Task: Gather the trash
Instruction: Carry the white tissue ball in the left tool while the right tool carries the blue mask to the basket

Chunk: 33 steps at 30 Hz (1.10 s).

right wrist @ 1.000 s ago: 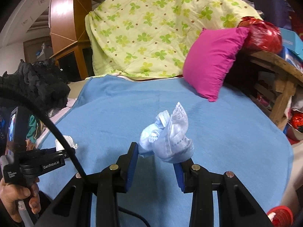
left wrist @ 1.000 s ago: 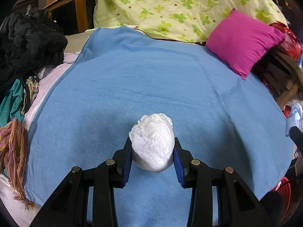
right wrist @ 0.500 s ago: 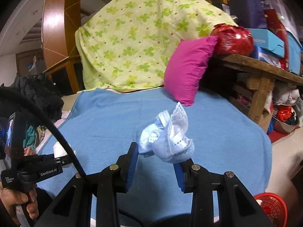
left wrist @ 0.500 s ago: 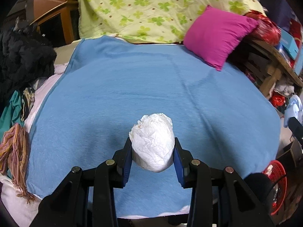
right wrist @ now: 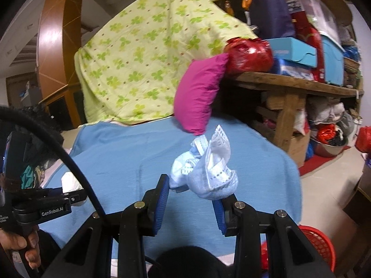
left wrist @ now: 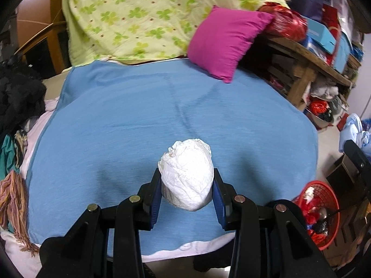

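Observation:
My left gripper (left wrist: 186, 186) is shut on a crumpled white paper ball (left wrist: 187, 173) and holds it above the near part of the blue blanket (left wrist: 143, 115). My right gripper (right wrist: 191, 191) is shut on a crumpled light-blue face mask (right wrist: 206, 169), held above the blanket (right wrist: 129, 153). A red mesh trash basket (left wrist: 321, 210) with trash inside stands on the floor at the lower right of the bed; its rim also shows in the right wrist view (right wrist: 317, 241). The left gripper with the paper ball (right wrist: 70, 181) shows at the left of the right wrist view.
A magenta pillow (left wrist: 226, 46) and a green clover quilt (left wrist: 143, 16) lie at the bed's far end. A cluttered wooden table (right wrist: 294, 85) stands to the right. Dark clothes (left wrist: 18, 97) pile up on the left. Bare floor (right wrist: 324, 176) lies right of the bed.
Both grippers have pulled back and swung right while keeping their loads. The bed's near edge, the floor and the red basket have come into view.

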Each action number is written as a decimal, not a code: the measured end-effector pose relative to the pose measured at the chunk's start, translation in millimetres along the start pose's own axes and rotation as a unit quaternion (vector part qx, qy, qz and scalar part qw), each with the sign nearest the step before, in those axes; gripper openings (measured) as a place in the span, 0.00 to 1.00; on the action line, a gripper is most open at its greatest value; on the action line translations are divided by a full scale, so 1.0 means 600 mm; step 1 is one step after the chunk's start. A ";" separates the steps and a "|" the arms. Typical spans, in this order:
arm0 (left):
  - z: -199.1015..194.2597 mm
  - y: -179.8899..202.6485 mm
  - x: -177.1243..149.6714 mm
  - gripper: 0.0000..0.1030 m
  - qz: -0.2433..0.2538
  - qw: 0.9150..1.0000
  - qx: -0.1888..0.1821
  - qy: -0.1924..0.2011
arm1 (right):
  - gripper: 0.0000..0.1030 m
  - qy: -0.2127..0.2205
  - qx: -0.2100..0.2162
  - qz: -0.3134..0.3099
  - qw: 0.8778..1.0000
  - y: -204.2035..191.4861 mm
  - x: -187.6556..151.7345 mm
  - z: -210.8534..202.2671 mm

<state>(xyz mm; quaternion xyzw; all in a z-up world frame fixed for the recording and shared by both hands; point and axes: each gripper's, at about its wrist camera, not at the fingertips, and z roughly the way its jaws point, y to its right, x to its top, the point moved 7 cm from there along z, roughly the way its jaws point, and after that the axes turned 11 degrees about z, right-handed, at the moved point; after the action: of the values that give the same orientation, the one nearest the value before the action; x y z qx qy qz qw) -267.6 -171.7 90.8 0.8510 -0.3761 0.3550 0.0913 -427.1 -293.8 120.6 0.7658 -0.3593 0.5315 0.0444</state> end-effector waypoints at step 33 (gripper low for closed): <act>-0.011 0.311 0.018 0.40 0.150 0.983 -0.106 0.001 | 0.38 -0.045 -0.184 0.106 0.976 0.365 -0.108 -0.092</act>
<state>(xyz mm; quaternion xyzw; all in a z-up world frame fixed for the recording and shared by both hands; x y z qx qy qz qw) -397.8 -305.9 82.3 0.7701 -0.5345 0.3243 0.1269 -612.8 -398.0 20.9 0.7256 -0.5314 0.4227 0.1116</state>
